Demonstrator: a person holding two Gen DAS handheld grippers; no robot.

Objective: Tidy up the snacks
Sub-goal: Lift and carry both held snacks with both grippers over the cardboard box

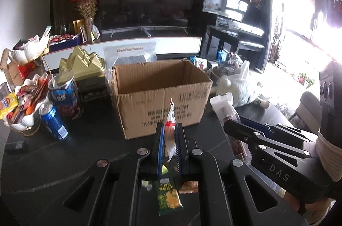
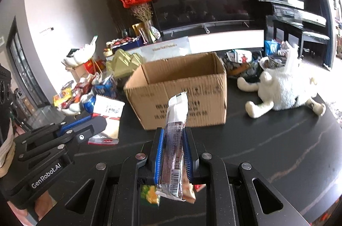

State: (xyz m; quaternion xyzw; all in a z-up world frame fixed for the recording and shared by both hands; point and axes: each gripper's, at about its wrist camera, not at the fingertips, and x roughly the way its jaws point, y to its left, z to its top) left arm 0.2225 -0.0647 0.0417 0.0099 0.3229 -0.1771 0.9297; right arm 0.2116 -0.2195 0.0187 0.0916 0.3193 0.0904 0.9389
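My left gripper (image 1: 170,125) is shut on a thin white snack packet (image 1: 171,117) with red and green print, seen edge-on and held above the dark table. My right gripper (image 2: 174,129) is shut on a long silver-white snack bar (image 2: 176,110) with a barcode at its lower end. Both hang just in front of an open cardboard box (image 1: 162,85) (image 2: 181,102), whose inside looks bare. In each view the other gripper shows at the side: the right gripper (image 1: 234,122) and the left gripper (image 2: 97,118). A green snack packet (image 1: 168,198) lies on the table below.
A white plush toy (image 2: 282,89) lies right of the box. Left of it are blue cans (image 1: 53,121), a shell-shaped bowl of sweets (image 1: 19,110) and a gold box (image 1: 83,63). More packets pile up behind the box, with a TV and a piano beyond.
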